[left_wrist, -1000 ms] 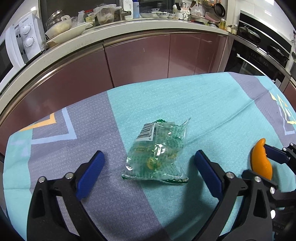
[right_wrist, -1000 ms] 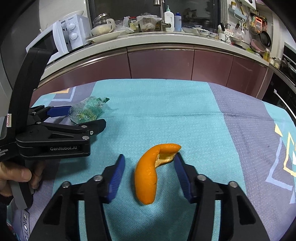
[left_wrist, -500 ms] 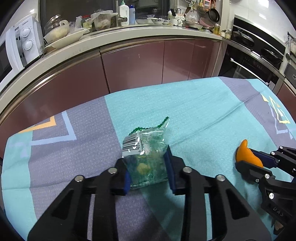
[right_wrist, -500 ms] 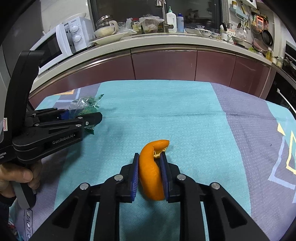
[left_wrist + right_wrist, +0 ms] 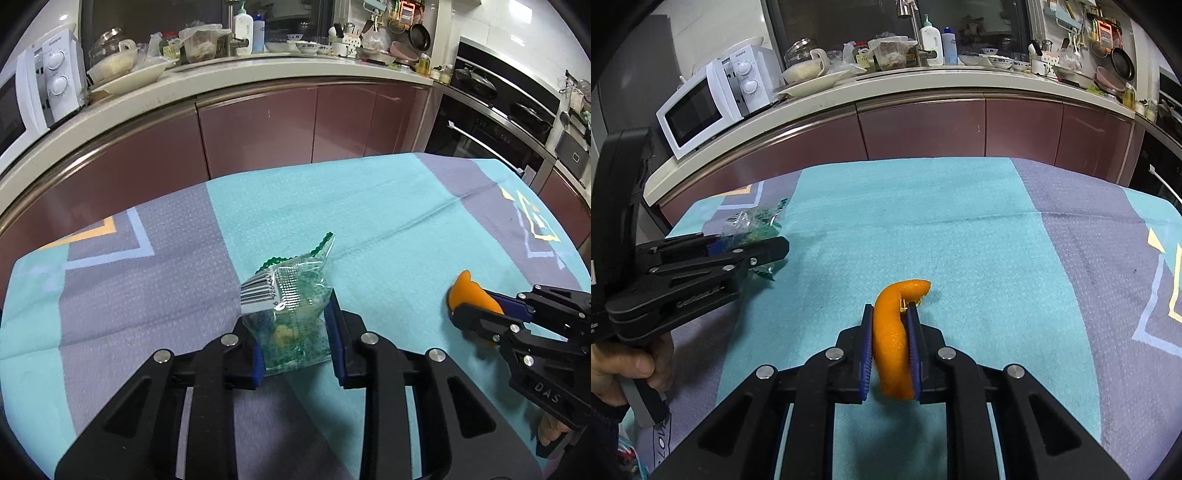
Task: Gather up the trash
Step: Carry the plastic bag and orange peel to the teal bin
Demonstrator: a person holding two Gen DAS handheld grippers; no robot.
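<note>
While the left gripper [image 5: 295, 325] pinches the wrapper [image 5: 286, 302], the right gripper's [image 5: 890, 332] fingers have just closed onto the orange peel [image 5: 892, 339].

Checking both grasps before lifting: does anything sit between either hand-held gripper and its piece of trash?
Nothing visible. The left hand-held gripper clamps the clear green plastic wrapper; the right hand-held gripper clamps the curved orange peel.
</note>
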